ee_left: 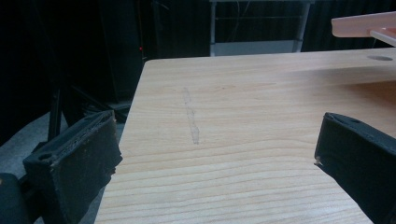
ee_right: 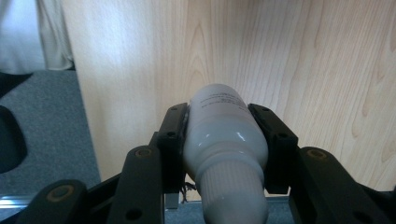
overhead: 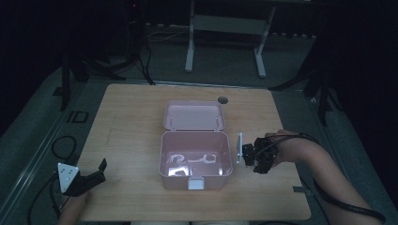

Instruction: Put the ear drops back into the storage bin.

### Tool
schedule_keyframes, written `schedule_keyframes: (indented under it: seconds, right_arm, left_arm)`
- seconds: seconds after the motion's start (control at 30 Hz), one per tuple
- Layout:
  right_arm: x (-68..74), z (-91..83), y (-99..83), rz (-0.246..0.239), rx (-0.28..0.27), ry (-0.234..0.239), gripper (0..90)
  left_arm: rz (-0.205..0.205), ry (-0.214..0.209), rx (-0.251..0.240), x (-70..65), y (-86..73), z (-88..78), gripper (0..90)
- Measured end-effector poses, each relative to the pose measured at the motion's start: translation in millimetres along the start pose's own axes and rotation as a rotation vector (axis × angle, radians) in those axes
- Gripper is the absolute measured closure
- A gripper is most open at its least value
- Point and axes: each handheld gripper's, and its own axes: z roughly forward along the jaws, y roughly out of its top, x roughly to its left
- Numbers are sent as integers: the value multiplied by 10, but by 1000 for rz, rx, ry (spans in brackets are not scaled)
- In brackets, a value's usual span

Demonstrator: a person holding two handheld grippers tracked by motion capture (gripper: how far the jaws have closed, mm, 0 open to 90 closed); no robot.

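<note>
Right hand-held gripper [ee_right: 224, 140] is clamped on a white bottle [ee_right: 224, 135]; in the right gripper view the bottle is seen held by its body, pads pressed on both sides, ribbed cap end toward the camera. In the high view the right hand-held gripper [overhead: 253, 154] is seen just right of the pink box [overhead: 196, 159], above the worktop [overhead: 131, 122], with the white bottle [overhead: 240, 148] between it and the box wall; contact with the wall cannot be told.

The box is open, lid [overhead: 194, 115] folded back flat behind it. A pale curled item lies on the box floor, too glary to identify.

Left hand-held gripper [overhead: 91, 178] is seen at the front-left of the worktop, well apart from the box. Its jaws stand wide open, nothing between them, bare worktop [ee_left: 243, 130] ahead.
</note>
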Motion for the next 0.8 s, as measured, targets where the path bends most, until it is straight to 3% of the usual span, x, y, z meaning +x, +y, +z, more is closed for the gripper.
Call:
schedule_keyframes:
  seconds: [0.33, 0.37, 0.8]
  right_arm:
    - [-46, -257, 193, -12, -4, 16, 595]
    - [-57, -327, 245, -11, -26, 24, 595]
    - [-113, -470, 592, -67, -85, 7, 595]
  left_arm:
    - [0, -2, 2, 2, 1, -1, 3]
    - [0, -1, 1, 1, 1, -1, 3]
    - [-3, -4, 0, 4, 0, 0, 3]
